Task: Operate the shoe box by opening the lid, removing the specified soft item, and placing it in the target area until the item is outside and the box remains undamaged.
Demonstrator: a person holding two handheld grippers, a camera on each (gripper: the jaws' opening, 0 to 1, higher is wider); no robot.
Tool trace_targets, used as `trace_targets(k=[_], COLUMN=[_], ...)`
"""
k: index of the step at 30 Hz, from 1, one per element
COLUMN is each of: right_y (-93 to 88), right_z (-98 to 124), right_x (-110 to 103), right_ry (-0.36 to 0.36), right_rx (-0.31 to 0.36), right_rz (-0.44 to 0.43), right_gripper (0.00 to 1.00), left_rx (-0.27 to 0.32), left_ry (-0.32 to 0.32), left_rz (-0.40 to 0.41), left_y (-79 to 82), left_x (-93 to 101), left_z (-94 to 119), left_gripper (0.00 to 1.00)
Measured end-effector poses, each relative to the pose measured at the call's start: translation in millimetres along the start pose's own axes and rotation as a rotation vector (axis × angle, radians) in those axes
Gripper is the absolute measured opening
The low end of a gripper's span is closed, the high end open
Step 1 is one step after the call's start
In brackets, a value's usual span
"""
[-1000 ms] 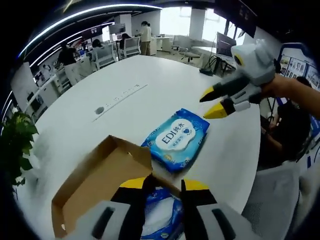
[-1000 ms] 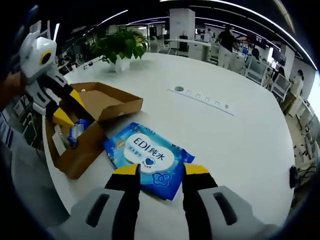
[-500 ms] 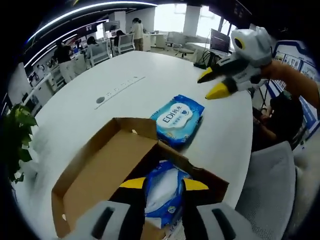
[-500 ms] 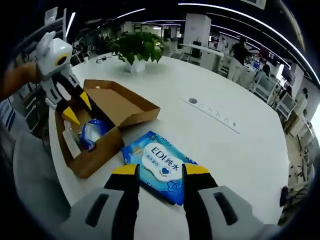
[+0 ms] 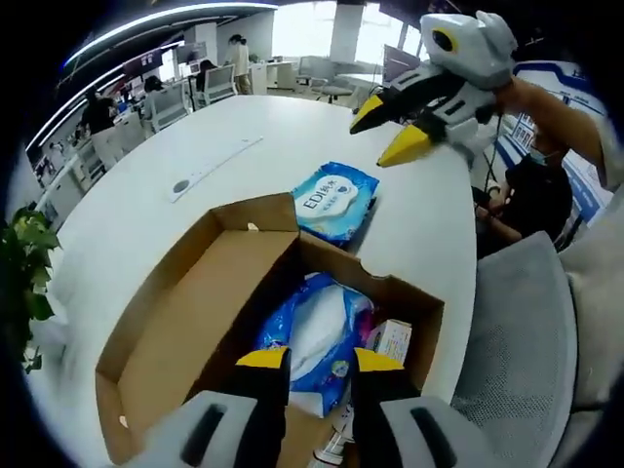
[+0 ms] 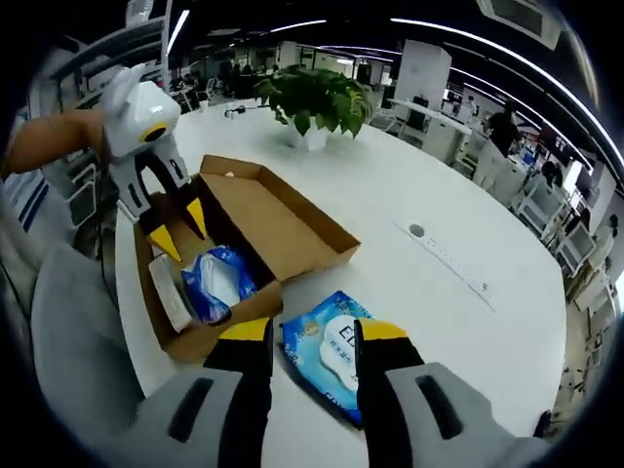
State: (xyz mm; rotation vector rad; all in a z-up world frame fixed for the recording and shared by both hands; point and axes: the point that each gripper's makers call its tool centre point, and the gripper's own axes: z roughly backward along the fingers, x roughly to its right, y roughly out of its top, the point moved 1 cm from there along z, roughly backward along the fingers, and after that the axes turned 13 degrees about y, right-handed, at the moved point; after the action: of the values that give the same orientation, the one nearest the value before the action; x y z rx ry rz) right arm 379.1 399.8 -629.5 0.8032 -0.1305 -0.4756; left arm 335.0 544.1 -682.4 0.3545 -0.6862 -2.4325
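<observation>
1. Table: big white round one, and everything sits on it. The plant is way off at 12 o'clock in the right gripper view, a long power strip sits at about 10 o'clock in the left gripper view, and neither matters here.

2. Box: cardboard shoe box, lid already flipped open and lying flat next to the tray. So the opening step looks done, and I can't spot any tears or crushed corners.

3. Wipes pack: blue soft pack lying on the bare table just past the box's far corner, at 12 o'clock in the left gripper view. It's outside the box, so I'd call that part done too, assuming that spot is the target area.

4. Second pack: another blue-and-white soft pack sits inside the tray with some small cartons. Might be next, can't say.

5. Left gripper: above the tray, jaws a little apart, holding nothing.

6. Right gripper: up over the table beside the outside pack, jaws parted, empty too.
</observation>
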Motion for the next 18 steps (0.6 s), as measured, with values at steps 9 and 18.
trace_targets(k=[9, 18], right_y=[7.1, 10.6], right_z=[-24.3, -49.0], right_x=[-19.7, -34.9], right_ry=[0.057, 0.114], right_rx=[-0.030, -0.057], right_rz=[0.053, 0.089], right_gripper=[0.30, 0.29], left_rx=[-0.013, -0.037], left_ry=[-0.044, -0.075], left_rz=[-0.056, -0.109], left_y=[-14.1, -21.4], left_x=[5.4, 11.4], left_z=[-8.5, -21.6], left_gripper=[0.20, 0.15])
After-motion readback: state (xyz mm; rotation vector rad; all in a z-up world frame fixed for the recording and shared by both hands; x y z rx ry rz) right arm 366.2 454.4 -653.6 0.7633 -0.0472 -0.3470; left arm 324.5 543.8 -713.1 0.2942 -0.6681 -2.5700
